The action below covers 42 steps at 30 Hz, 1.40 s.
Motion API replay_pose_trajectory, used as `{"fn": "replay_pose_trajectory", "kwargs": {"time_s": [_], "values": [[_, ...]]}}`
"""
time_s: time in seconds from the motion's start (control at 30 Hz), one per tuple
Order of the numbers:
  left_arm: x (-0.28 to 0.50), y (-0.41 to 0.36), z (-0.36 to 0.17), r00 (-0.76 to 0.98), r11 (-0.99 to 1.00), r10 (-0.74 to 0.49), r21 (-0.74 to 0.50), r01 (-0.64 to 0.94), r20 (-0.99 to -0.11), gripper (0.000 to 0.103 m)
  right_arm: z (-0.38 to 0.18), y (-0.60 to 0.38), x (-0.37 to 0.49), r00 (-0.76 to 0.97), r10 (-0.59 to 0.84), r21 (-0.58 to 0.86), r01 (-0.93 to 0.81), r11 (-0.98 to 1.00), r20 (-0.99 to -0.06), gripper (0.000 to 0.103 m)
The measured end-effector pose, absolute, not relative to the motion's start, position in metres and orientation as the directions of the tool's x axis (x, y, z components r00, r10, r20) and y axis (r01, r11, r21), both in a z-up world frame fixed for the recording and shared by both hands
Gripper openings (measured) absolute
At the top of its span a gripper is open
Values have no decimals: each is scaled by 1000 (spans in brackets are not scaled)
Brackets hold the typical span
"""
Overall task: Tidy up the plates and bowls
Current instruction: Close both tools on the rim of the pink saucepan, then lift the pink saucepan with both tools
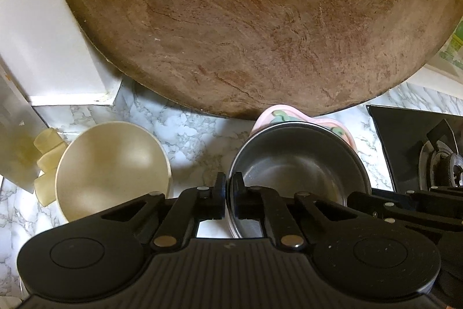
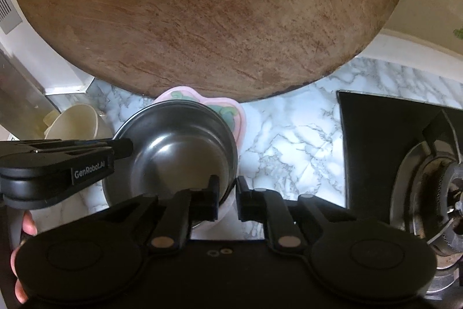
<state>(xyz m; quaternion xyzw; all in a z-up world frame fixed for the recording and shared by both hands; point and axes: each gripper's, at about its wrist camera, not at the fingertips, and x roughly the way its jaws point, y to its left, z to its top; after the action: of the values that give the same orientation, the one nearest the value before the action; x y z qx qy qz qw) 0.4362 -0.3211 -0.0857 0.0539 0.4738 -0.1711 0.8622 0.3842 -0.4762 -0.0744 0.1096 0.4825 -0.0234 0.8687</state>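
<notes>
A steel bowl (image 1: 298,170) (image 2: 179,152) sits on a pink plate with green marks (image 1: 277,113) (image 2: 231,112) on the marble counter. My left gripper (image 1: 229,183) (image 2: 127,148) is shut on the bowl's left rim, one finger inside and one outside. My right gripper (image 2: 228,188) (image 1: 351,197) is shut on the bowl's right rim, and a pale plate edge also shows between its fingers. A cream bowl (image 1: 110,164) (image 2: 75,120) lies tilted to the left, its mouth facing me.
A big round wooden chopping board (image 1: 246,19) (image 2: 208,13) leans against the wall right behind the dishes. A black gas stove (image 1: 419,146) (image 2: 405,158) lies to the right. Pale plastic pieces (image 1: 47,161) rest beside the cream bowl. A person's hand (image 2: 26,225) holds the left gripper.
</notes>
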Motion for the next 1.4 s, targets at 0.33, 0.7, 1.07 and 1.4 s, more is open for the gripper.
{"fn": "replay_pose_trajectory", "kwargs": {"time_s": [0.33,0.7,1.07,1.4], "values": [[415,-311,-74,500,934,-255,-77,349,-828,4,-61,-470,366,560,48,160,153,975,-827,11],[393,-297,-61,497,920,-297,-105,378,-815,0,-54,-460,349,563,63,172,143,975,-824,8],[389,-276,-64,441,917,-339,-187,354,-831,6,-59,-479,345,528,121,241,165,957,-840,9],[384,-279,-64,440,910,-339,-170,379,-832,60,-64,-481,340,480,142,234,138,962,-865,10]]}}
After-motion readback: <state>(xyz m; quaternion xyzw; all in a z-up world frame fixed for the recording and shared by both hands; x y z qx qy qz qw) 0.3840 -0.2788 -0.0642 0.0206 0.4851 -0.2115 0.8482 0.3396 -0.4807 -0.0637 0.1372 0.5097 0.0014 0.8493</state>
